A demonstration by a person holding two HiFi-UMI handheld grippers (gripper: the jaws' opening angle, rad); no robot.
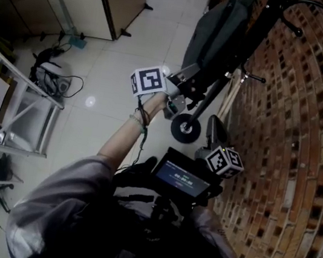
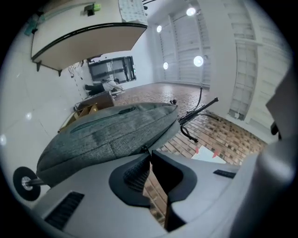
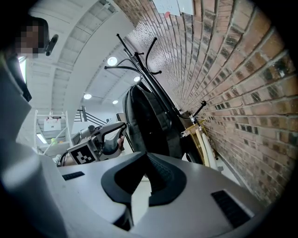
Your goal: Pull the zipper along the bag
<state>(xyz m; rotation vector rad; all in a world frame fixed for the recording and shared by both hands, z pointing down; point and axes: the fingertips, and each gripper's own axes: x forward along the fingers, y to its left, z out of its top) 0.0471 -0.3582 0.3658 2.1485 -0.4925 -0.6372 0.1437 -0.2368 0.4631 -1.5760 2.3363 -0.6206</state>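
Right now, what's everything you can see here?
bag: one, grey, hanging on the rack
pull: one, dark, at the bag's edge
rack: one, black, by the wall
wall: one, red brick, at the right
wheel: one, black, below the bag
shelf: one, white, at the left
floor: white tiles
left gripper: grey, pinching the pull
right gripper: grey, shut, empty
sleeve: grey, left arm
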